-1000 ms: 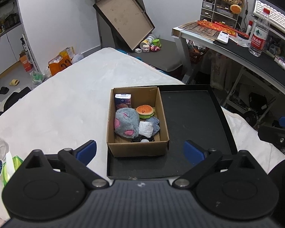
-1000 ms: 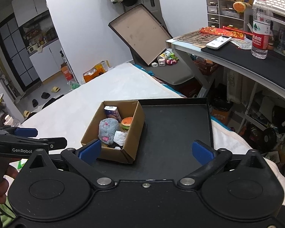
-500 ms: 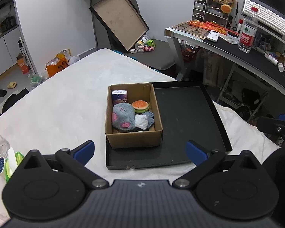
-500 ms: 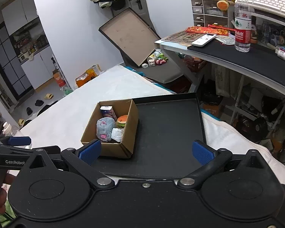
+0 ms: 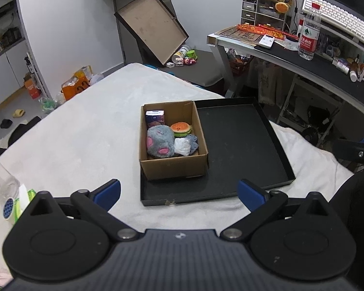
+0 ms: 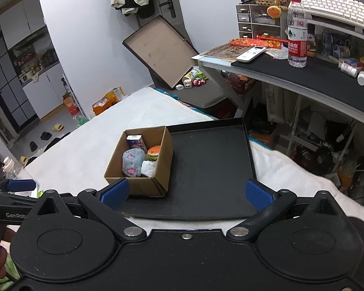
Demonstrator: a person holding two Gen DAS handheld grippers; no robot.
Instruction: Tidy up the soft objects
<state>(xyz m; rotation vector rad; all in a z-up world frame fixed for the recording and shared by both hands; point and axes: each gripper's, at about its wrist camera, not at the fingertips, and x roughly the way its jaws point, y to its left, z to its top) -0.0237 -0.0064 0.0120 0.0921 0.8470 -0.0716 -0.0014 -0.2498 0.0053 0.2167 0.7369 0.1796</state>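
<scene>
A brown cardboard box [image 5: 174, 167] [image 6: 157, 169] stands in the left part of a black tray [image 5: 237, 145] [image 6: 211, 169] on a white bed cover. Inside it lie a grey plush with pink pads [image 5: 159, 141] [image 6: 132, 163], a burger toy [image 5: 181, 129] [image 6: 154, 152], a white packet [image 5: 182, 146] [image 6: 148, 168], a blue-grey cloth [image 5: 193, 143] and a small purple carton [image 5: 154, 118] [image 6: 136, 141]. My left gripper [image 5: 179, 192] is open and empty, held back from the tray's near edge. My right gripper [image 6: 186, 192] is open and empty, also short of the tray.
A desk [image 6: 315, 77] with a water bottle [image 6: 296, 31], remote and keyboard stands at the right. An open flat box lid [image 5: 150, 26] leans on the far wall. A clear bottle [image 5: 0, 177] and green packet [image 5: 24, 198] lie at the left on the bed.
Both grippers have drawn back and up from the tray, so the box looks smaller and farther. Both stay open and empty.
</scene>
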